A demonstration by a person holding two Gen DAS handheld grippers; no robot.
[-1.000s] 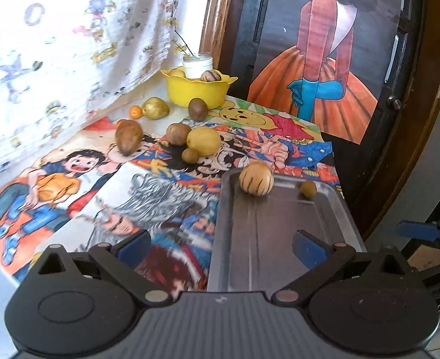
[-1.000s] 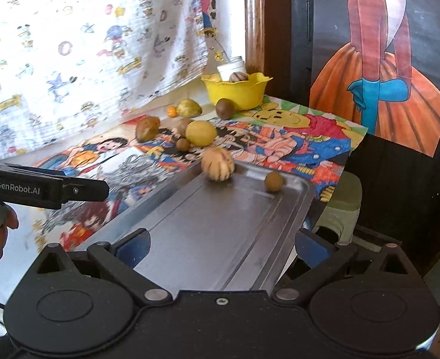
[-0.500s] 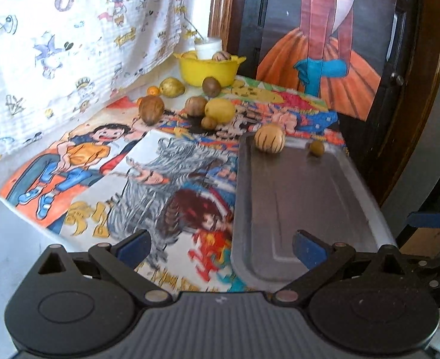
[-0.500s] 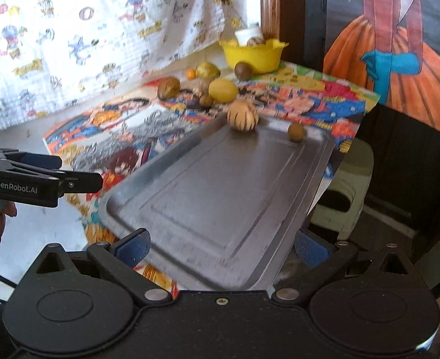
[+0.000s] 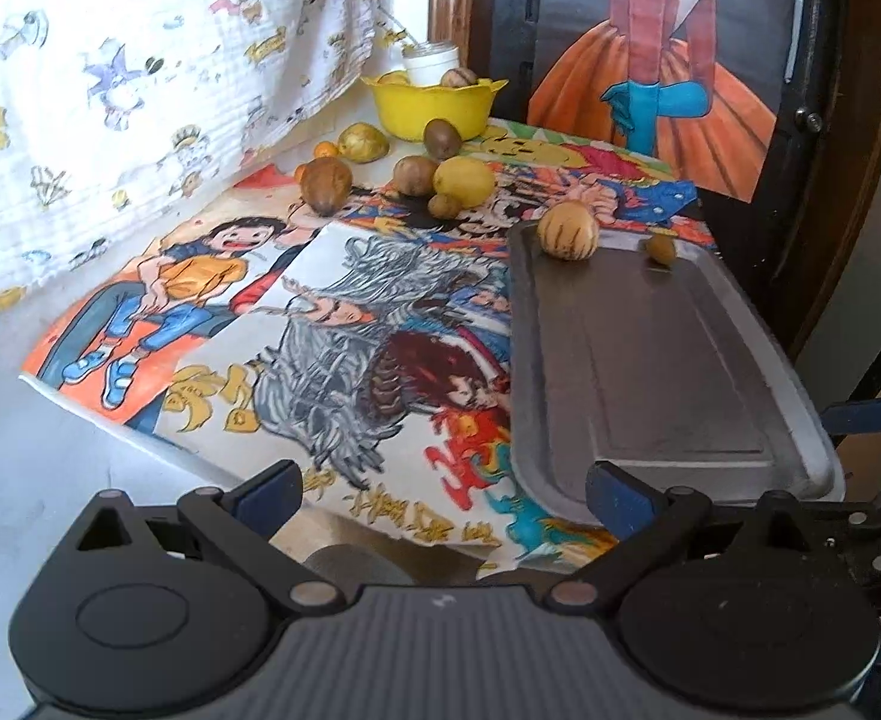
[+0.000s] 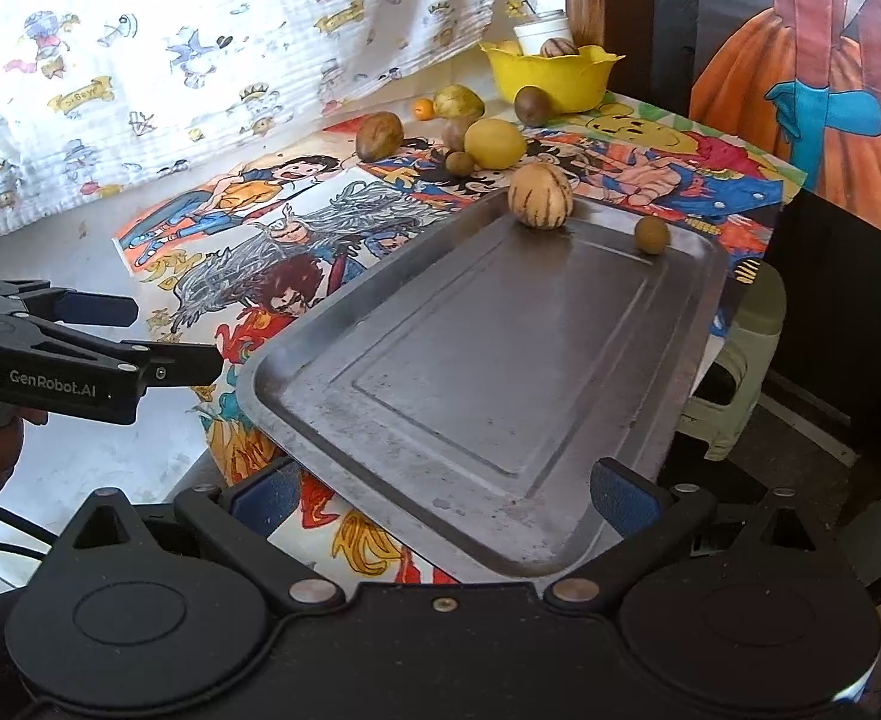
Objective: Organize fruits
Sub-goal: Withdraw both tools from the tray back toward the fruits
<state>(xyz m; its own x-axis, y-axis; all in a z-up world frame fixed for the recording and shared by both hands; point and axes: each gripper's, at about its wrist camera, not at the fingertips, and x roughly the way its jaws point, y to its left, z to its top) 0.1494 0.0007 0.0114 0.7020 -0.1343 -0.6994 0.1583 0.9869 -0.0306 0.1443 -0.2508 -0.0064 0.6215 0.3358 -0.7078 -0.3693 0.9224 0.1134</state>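
Blue-padded, the left gripper (image 5: 443,495) and right gripper (image 6: 443,495) are both gaping wide, holding nothing, hanging over the tray's (image 6: 332,372) near end. 2 fruits, a striped melon (image 6: 540,196) and a small brown one (image 6: 651,234), are sitting at its far edge; others are lying beyond by the yellow bowl (image 6: 551,75).

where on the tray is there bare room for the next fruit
The metal tray is bare except at its far end, where the striped fruit and small brown fruit sit. It is crowded beyond, where loose fruits cluster around the lemon before the yellow bowl.
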